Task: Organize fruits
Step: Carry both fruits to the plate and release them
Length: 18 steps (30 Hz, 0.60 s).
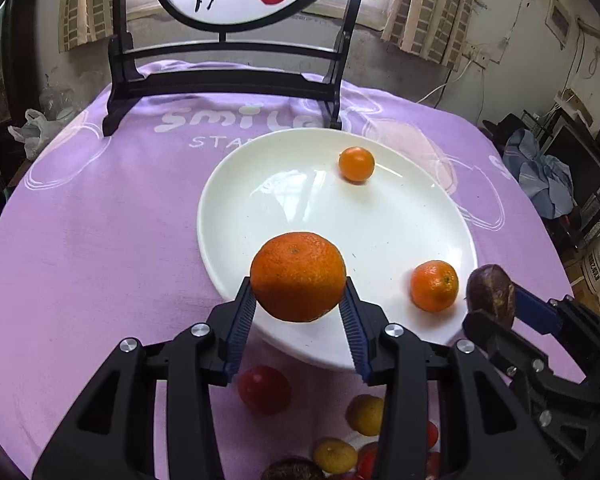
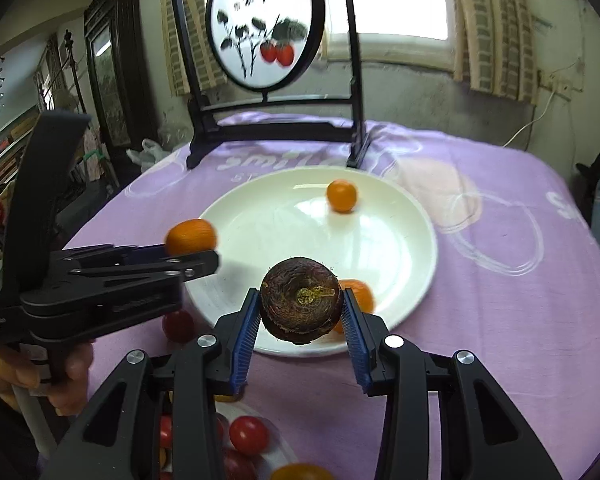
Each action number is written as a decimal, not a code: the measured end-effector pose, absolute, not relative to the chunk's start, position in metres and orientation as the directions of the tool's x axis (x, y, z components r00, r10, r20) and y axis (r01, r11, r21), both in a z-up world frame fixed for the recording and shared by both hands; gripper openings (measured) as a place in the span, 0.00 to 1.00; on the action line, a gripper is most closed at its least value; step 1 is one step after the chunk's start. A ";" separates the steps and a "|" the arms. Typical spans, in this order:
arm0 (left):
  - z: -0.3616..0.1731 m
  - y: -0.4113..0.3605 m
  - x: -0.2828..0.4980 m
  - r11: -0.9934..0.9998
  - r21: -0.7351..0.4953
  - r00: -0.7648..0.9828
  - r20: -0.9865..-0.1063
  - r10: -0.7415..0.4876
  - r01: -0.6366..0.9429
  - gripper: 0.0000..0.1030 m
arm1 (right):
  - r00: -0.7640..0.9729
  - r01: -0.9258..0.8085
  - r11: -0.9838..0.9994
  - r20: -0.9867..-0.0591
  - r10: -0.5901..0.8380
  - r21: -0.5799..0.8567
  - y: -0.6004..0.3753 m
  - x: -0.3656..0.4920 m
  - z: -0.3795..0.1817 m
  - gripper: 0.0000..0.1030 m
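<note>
Two fruits up in the air, both on the way to the white plate (image 1: 236, 184).

Left gripper (image 1: 299, 304): clenched on a big orange mandarin (image 1: 298, 276), blue pads (image 1: 240, 320) pressing on both sides. Hanging over the plate's rim at about 7 o'clock, not down yet.

Right gripper (image 2: 301, 312): grasping a dark brown round fruit (image 2: 301, 304), maybe a water chestnut, hard to say for sure. Yellow stem spot facing the camera. Hanging over the plate's near rim at about 6 o'clock.

Already on the plate: a small orange fruit (image 1: 356, 164) at about 1 o'clock, and a second mandarin (image 1: 435, 286) at about 5 o'clock, well apart from each other.

Still waiting on the purple cloth (image 1: 100, 220), near the bottom of both views: red cherry tomatoes (image 2: 249, 435), a few small yellow fruits (image 1: 366, 414), and more, partly hidden behind the grippers.

Step in hand, by the look of it: carrying, with dropping off next.

Next move calls for: going lower over a bare part of the plate, away from the two fruits there, then letting go softly. Round fruits, so likely to roll. Best to keep the two grippers apart, no bumping.
</note>
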<state>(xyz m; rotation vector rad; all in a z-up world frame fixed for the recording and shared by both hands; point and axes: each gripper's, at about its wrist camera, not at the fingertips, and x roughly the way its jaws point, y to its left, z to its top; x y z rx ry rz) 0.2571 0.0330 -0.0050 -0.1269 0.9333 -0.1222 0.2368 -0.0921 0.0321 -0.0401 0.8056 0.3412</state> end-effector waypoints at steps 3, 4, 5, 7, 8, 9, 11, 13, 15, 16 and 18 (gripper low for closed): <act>-0.015 0.035 0.266 0.984 -0.176 0.580 -0.798 -0.162 0.033 0.51 | 0.612 -0.308 0.948 -0.746 0.263 0.081 -0.081 0.248 0.020 0.41; -0.014 0.036 0.267 0.984 -0.174 0.591 -0.791 -0.157 0.029 0.57 | 0.597 -0.318 0.944 -0.754 0.276 0.094 -0.078 0.251 0.015 0.41; -0.012 0.036 0.267 0.985 -0.173 0.599 -0.786 -0.153 0.025 0.64 | 0.587 -0.326 0.940 -0.758 0.286 0.102 -0.077 0.251 0.011 0.43; -0.008 0.039 0.265 0.982 -0.186 0.612 -0.776 -0.152 0.008 0.72 | 0.586 -0.321 0.942 -0.761 0.279 0.098 -0.076 0.252 0.007 0.54; -0.006 0.041 0.263 0.980 -0.197 0.617 -0.771 -0.157 0.003 0.75 | 0.590 -0.315 0.944 -0.757 0.279 0.102 -0.077 0.251 0.007 0.58; -0.005 0.042 0.262 0.979 -0.203 0.616 -0.771 -0.161 0.002 0.77 | 0.592 -0.314 0.943 -0.754 0.287 0.112 -0.078 0.248 0.008 0.58; -0.002 0.044 0.255 0.977 -0.211 0.612 -0.772 -0.169 0.004 0.81 | 0.589 -0.317 0.940 -0.750 0.301 0.128 -0.082 0.242 0.010 0.59; 0.001 0.047 0.246 0.976 -0.217 0.616 -0.769 -0.173 0.004 0.84 | 0.591 -0.317 0.939 -0.747 0.304 0.132 -0.088 0.231 0.012 0.60; 0.005 0.050 0.231 0.979 -0.205 0.631 -0.758 -0.164 0.007 0.86 | 0.599 -0.313 0.941 -0.742 0.301 0.129 -0.096 0.221 0.016 0.63; 0.007 0.051 0.224 0.980 -0.199 0.643 -0.749 -0.159 0.011 0.87 | 0.605 -0.311 0.942 -0.738 0.299 0.127 -0.101 0.214 0.018 0.65; 0.011 0.054 0.208 0.984 -0.176 0.660 -0.738 -0.142 0.015 0.90 | 0.617 -0.308 0.944 -0.731 0.294 0.119 -0.108 0.202 0.021 0.69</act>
